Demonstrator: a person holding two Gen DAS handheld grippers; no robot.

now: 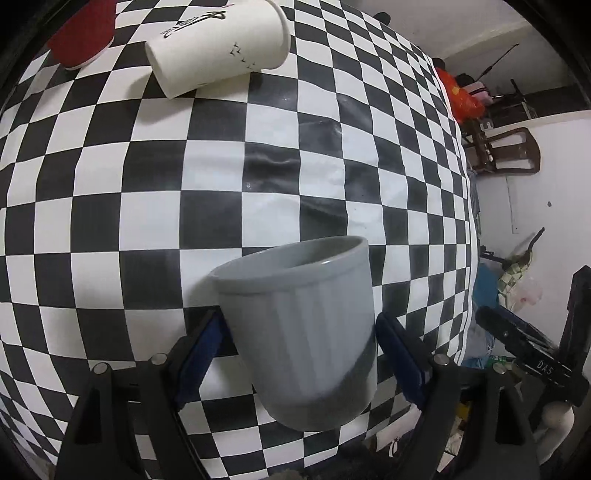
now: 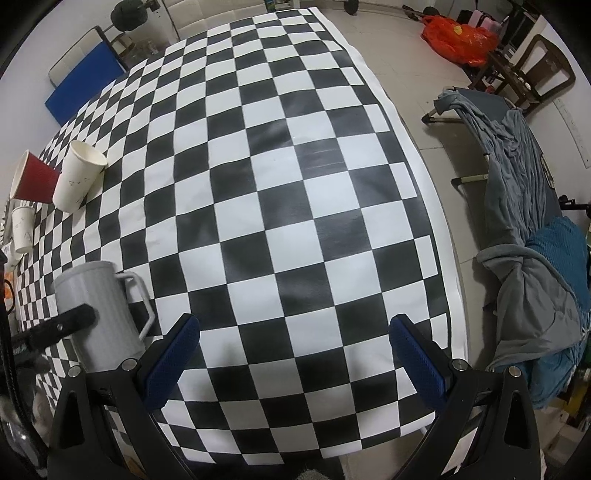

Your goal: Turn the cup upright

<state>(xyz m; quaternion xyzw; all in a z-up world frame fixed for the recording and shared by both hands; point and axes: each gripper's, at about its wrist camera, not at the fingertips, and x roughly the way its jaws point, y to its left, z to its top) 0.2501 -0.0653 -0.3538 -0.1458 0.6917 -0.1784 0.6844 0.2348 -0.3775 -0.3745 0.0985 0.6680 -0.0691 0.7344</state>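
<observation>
The left gripper clamps its blue-padded fingers on a grey cup, mouth tilted up, above the checkered table near its near edge. The right gripper hangs with fingers wide over bare squares. A white paper cup lies toppled beside a red cup toward the far edge.

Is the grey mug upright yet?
Nearly: the mug is rim-up but tilted, between the left tool's fingers above the table.
</observation>
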